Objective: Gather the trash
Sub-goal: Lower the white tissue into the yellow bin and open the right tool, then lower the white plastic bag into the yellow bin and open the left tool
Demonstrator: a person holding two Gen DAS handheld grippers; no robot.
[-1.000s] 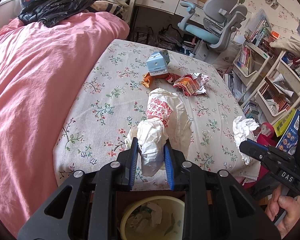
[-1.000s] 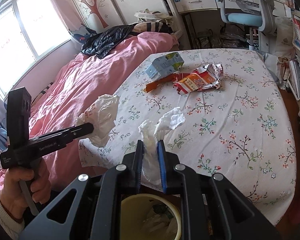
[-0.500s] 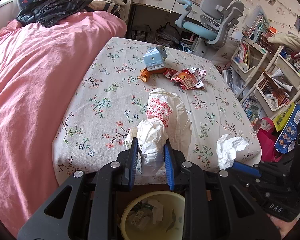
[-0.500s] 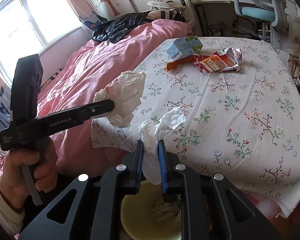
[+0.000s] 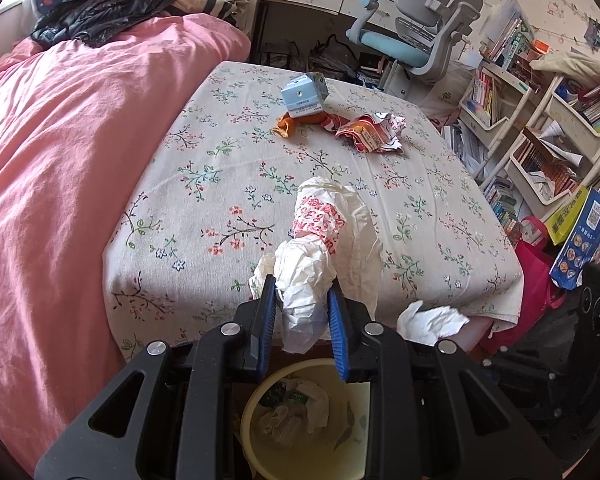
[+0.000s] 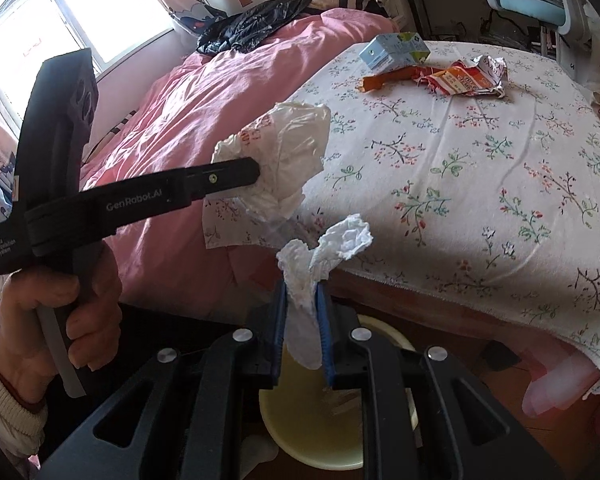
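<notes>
At the bottom centre of the left wrist view, the left gripper [image 5: 302, 316] has its blue pads closed narrowly on a crumpled white paper bag with red print [image 5: 320, 256], which rises above the fingers and blocks part of the floral bedsheet [image 5: 228, 184] behind it. Directly below the fingers, a yellow waste bin [image 5: 260, 412] is partly covered by the gripper body; it already contains crumpled paper and wrappers, which are hard to identify. In the right wrist view, the right gripper [image 6: 302, 320] is likewise closed narrowly on a crumpled white tissue [image 6: 320, 256], and the same bin [image 6: 312, 428] shows beneath it, its rim cut off by the gripper frame. At the left of that frame, a hand [image 6: 60, 316] grips the handle of the left gripper, whose finger hides part of the bag. In the left wrist view, the right gripper's body is a dark mass at lower right, with only the tissue tip clearly visible. Further up, on the sheet, lie a blue drink carton [image 5: 304, 94], an orange wrapper [image 5: 296, 122] touching it, and a crumpled red-and-white snack packet [image 5: 370, 132] just beside. A pink duvet [image 5: 60, 160] fills the left side, with a black garment [image 5: 96, 16] on it at upper left. At upper right stand a grey-and-blue desk chair [image 5: 416, 36] and cluttered bookshelves [image 5: 540, 120], whose contents are too small to read.
</notes>
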